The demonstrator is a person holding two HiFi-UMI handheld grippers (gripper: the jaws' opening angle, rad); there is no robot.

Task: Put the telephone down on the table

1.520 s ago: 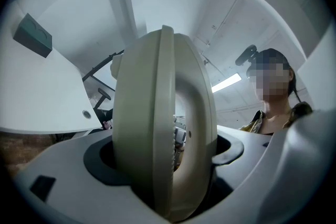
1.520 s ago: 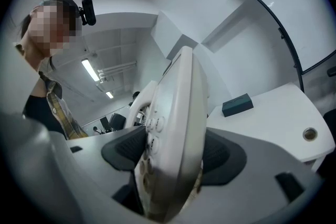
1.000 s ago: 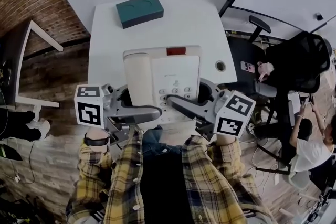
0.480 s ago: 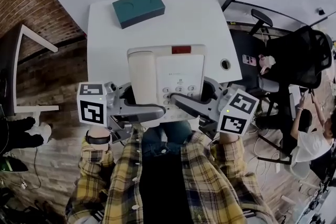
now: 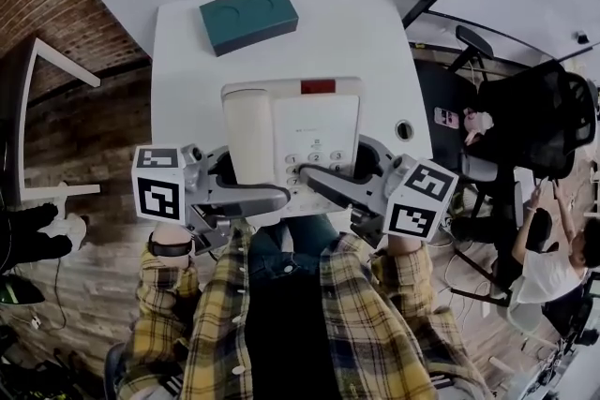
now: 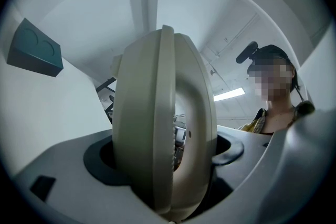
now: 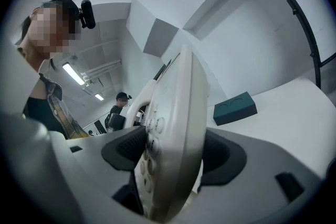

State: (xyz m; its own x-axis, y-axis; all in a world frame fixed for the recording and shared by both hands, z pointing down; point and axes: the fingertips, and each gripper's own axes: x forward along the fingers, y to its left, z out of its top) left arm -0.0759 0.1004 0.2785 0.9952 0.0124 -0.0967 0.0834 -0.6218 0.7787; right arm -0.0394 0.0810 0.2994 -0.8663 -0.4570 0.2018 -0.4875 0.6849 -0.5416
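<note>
You are holding the telephone (image 5: 292,136) by its near edge. The left gripper (image 5: 267,198) is clamping the handset side, and the right gripper (image 5: 323,187) is clamping the keypad side. The telephone is hanging over the near half of the desk (image 5: 366,42); whether its base is touching the surface cannot be determined. The green box (image 5: 248,17) is lying well apart at the far left. When lowering, be moving both grippers down together, holding the base level so the handset is not sliding off. Release only once the base is resting flat, clear of the near edge.
</note>
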